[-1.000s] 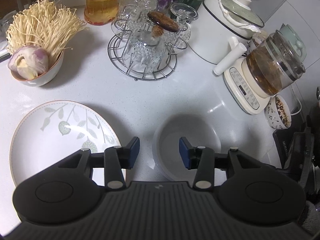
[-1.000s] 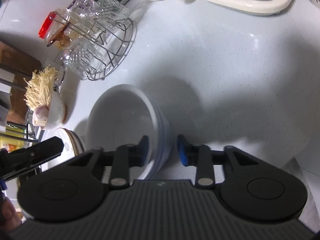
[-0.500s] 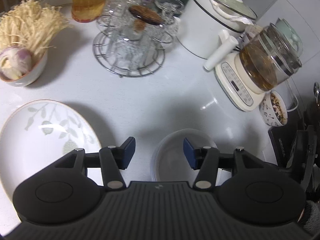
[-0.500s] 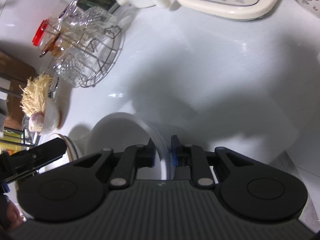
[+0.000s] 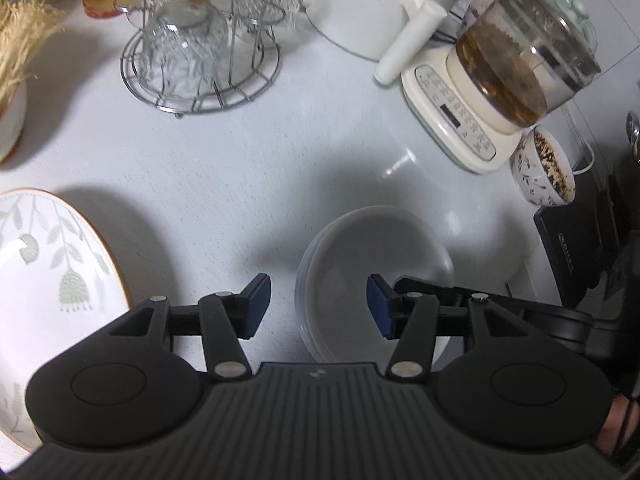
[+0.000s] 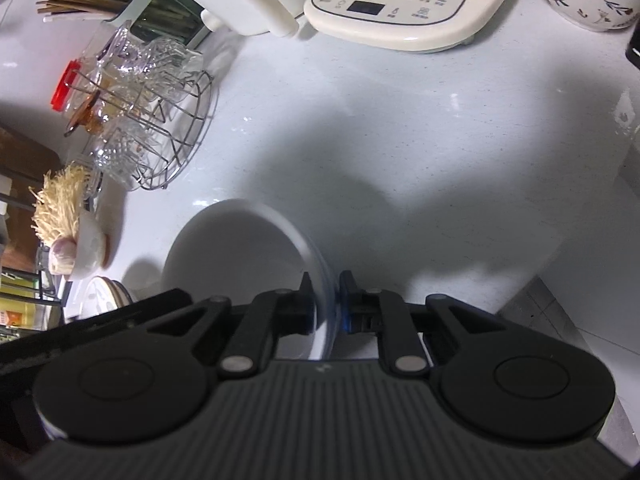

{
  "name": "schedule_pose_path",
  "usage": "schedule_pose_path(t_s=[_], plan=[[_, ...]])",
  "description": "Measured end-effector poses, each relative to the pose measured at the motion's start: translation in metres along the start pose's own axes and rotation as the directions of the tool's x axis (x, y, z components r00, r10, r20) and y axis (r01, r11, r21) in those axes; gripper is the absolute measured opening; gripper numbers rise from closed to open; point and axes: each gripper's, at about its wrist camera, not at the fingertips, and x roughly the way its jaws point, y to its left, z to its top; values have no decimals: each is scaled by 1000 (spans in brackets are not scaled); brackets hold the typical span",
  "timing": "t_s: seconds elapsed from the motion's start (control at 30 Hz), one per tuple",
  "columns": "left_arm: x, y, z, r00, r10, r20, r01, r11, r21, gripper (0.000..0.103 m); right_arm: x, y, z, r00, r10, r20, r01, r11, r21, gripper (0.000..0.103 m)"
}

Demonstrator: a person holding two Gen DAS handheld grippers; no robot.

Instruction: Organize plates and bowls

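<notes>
Stage: early, nothing stacked yet | R gripper (image 6: 324, 300): just closing, now clamped on bowl (image 6: 240, 248) rim, bowl near desk (image 6: 400, 140) front edge | L gripper (image 5: 316, 306): open, empty, above bowl's left rim | plate (image 5: 52, 272): apart at left | left: bring bowl & plate together.

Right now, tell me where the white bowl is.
The white bowl sits low and centre in both wrist views on the white counter, its rim pinched by the right gripper, the leaf-patterned plate to its left.
</notes>
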Motion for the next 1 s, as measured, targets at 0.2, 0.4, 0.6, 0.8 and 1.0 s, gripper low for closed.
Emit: schedule_pose_path(t_s=[0.2, 0.4, 0.6, 0.8, 1.0], plan=[[20, -3, -3, 999, -7, -40, 6, 1000, -2, 58, -3, -8, -3, 1000, -2, -6, 2, 1000, 6, 15], [35, -6, -7, 998, -9, -56, 9, 1000, 1, 52, -5, -12, -4, 1000, 4, -8, -4, 1000, 2, 15], [46, -4, -11, 998, 1, -62, -2, 1000, -24, 30, -5, -11, -4, 1000, 4, -7, -4, 1000, -18, 15], [43, -1, -11, 1000, -4, -19, 3, 999, -34, 19, -6, -9, -4, 1000, -11, -6, 11, 998, -56, 15], [30, -4, -8, 1000, -27, 0, 27, 999, -26, 18, -18, -8, -5, 1000, -9, 6, 9, 998, -66, 15]])
